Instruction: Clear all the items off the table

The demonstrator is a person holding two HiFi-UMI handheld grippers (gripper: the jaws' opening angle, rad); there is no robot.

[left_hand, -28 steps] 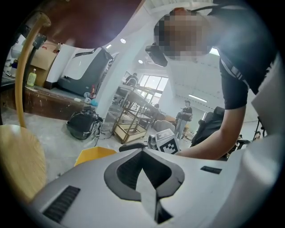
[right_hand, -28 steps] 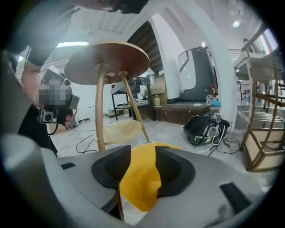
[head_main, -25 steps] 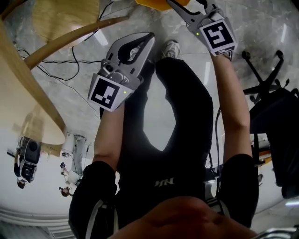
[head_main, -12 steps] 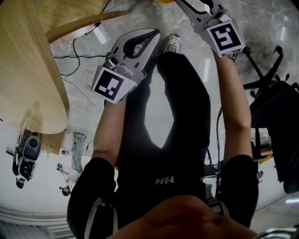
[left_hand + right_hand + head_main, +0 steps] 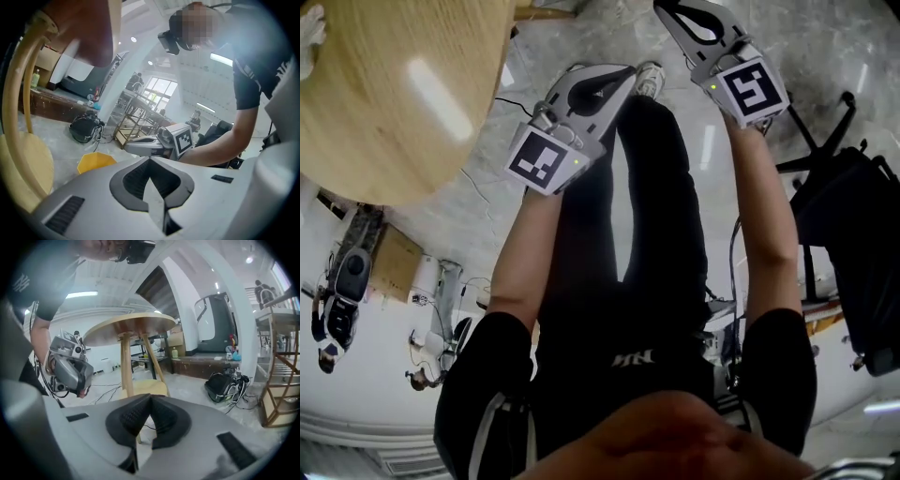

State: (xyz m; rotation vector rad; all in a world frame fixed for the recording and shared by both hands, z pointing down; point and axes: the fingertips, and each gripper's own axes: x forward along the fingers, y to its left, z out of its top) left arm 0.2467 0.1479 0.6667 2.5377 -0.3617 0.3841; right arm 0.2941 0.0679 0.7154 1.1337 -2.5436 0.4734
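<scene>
- Table (image 5: 403,94) is now spread across the head view toward 10 and 11 o'clock, with far more of its round wooden top shown than a second ago. In the right gripper view the table (image 5: 131,326) is seen from below on its wooden legs, at 12 o'clock beyond the jaws.
- Both claws are carried higher in the head view than a second ago: the left gripper (image 5: 628,70) toward 12 o'clock and the right gripper (image 5: 666,11) toward 1 o'clock. Both are held over the person's legs (image 5: 656,206) and well apart from the table.
- On the right gripper (image 5: 151,396) the jaws have just been closing and are now brought together at the tips, with nothing held between them.
- On the left gripper (image 5: 150,159) the jaws are likewise pressed tip to tip, and nothing is carried.
- A yellow bin (image 5: 96,162), glimpsed at 12 o'clock in the head view a second ago, is no longer shown there. It is found on the floor at 8 o'clock in the left gripper view.
- A drop-off is judged finished, with both claws freed for another reach to the table.
- A white thing (image 5: 307,37) at the table's 9 o'clock edge is cut off by the frame. What it is cannot be told, so whether the top is cleared is left unsettled.
</scene>
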